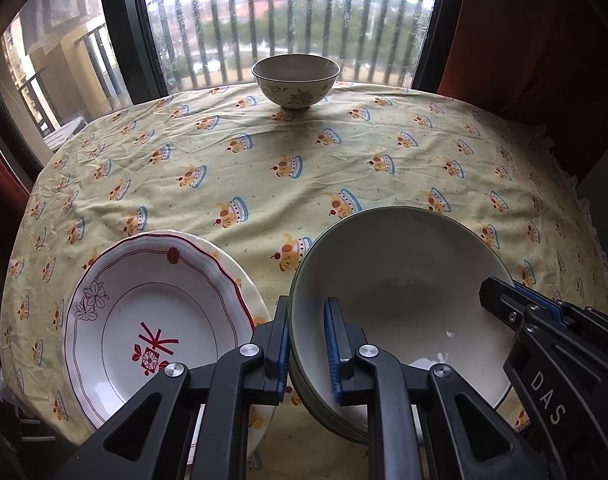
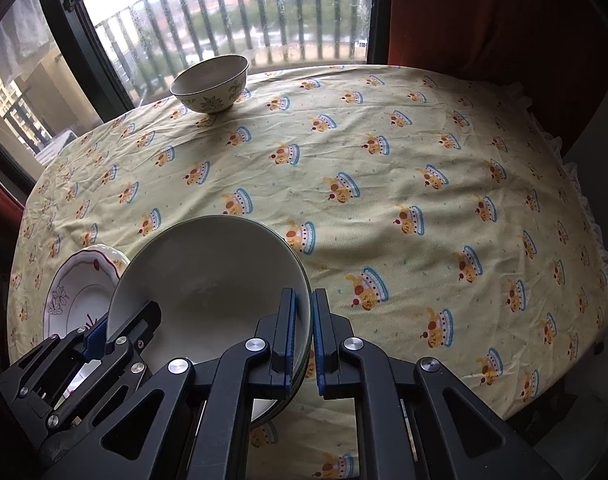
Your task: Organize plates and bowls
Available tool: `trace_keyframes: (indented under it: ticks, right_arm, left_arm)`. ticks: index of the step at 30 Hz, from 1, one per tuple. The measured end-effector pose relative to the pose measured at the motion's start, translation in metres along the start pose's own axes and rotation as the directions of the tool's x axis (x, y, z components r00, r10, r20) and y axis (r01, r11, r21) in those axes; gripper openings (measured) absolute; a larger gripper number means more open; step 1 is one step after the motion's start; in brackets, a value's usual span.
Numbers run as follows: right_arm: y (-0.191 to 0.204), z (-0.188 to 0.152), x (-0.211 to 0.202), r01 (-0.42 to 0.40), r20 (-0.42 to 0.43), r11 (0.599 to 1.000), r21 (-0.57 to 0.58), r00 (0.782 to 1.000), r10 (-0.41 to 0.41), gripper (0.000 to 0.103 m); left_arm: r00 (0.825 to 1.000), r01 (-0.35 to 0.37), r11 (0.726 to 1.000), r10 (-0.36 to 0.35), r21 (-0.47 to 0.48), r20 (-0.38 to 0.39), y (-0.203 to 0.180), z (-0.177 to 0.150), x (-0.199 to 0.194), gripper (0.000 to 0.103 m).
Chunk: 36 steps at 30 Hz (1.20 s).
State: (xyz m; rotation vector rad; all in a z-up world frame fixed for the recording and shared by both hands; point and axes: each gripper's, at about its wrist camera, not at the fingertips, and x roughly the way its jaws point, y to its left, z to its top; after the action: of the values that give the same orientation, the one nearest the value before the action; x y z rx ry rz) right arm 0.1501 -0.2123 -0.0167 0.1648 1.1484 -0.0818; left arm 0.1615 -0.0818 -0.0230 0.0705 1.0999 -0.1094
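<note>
Above the desk (image 1: 263, 184), both grippers' fingers (image 1: 336, 352) pinch the green-rimmed bowl (image 1: 400, 280); uneven lowering could clip the red-patterned plate (image 1: 155, 320) at nine o'clock.

bowls: 2 (green-rimmed bowl (image 1: 400, 280), floral bowl (image 1: 296, 80)) | plates: 2, stacked (image 1: 159, 320) | tools: 2

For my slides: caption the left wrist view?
Both hand-held grippers clamp the green-rimmed bowl beside stacked plates.

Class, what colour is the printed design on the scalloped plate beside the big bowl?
Red on white, on the scalloped plate; clearest in the left wrist view.
</note>
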Motion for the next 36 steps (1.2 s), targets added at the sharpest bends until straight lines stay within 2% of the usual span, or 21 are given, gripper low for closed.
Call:
trace_keyframes:
  ticks: [5,7,12,14,15,18,20,21,22,23,26,29,36]
  right_arm:
    - [0.000,-0.004,0.013,-0.005,-0.026,0.999,0.046,1.000,0.006,0.012]
    - [0.005,-0.006,0.013,0.024,-0.010,0.999,0.032,1.000,-0.023,0.012]
    - [0.009,-0.009,0.012,0.060,0.025,0.997,0.053,0.998,-0.062,0.015]
    - [0.010,-0.009,0.012,0.062,0.027,0.996,0.062,0.998,-0.064,0.017]
    - [0.012,-0.009,0.011,0.065,0.026,0.996,0.060,0.997,-0.067,0.017]
    - [0.015,-0.011,0.008,0.054,0.010,0.996,0.075,0.998,-0.054,0.027]
    - [0.016,-0.012,0.001,0.050,0.030,0.994,0.094,0.998,-0.053,0.050]
    - [0.019,-0.012,-0.005,0.051,0.055,0.994,0.092,0.997,-0.056,0.057]
    - [0.021,-0.011,-0.011,0.057,0.084,0.994,0.091,0.994,-0.064,0.068]
    - [0.024,-0.010,-0.017,0.064,0.109,0.994,0.089,0.991,-0.074,0.075]
    - [0.033,-0.006,-0.031,0.064,0.155,0.995,0.081,0.985,-0.076,0.082]
    - [0.040,-0.001,-0.041,0.055,0.190,0.995,0.084,0.979,-0.071,0.087]
    - [0.053,0.019,-0.059,0.040,0.240,0.997,0.065,0.969,-0.055,0.092]
  left_arm:
    - [1.000,-0.011,0.999,0.010,0.050,0.016,0.000,0.000,0.006,0.013]
    - [1.000,0.006,0.999,-0.005,0.042,-0.012,0.003,-0.002,0.012,0.013]
    - [1.000,0.022,0.996,-0.023,0.083,0.007,0.003,-0.003,0.012,0.013]
    - [0.999,0.052,0.995,-0.051,0.088,-0.014,0.004,-0.002,0.013,0.026]
    - [0.997,0.077,0.993,-0.074,0.090,-0.031,0.005,-0.002,0.013,0.029]
    - [0.995,0.097,0.991,-0.093,0.093,-0.042,0.007,0.000,0.009,0.036]
    - [0.993,0.117,0.988,-0.115,0.096,-0.026,0.010,0.003,0.002,0.046]
    - [0.992,0.124,0.987,-0.123,0.099,-0.016,0.011,0.004,-0.002,0.050]
    - [0.991,0.131,0.986,-0.131,0.102,-0.004,0.013,0.006,-0.006,0.060]
    - [0.990,0.137,0.985,-0.139,0.107,0.009,0.014,0.008,-0.010,0.066]
    - [0.988,0.149,0.981,-0.154,0.121,0.033,0.018,0.014,-0.021,0.076]
    - [0.985,0.151,0.981,-0.160,0.123,0.061,0.022,0.020,-0.029,0.082]
    - [0.981,0.138,0.985,-0.151,0.106,0.124,0.033,0.039,-0.046,0.085]
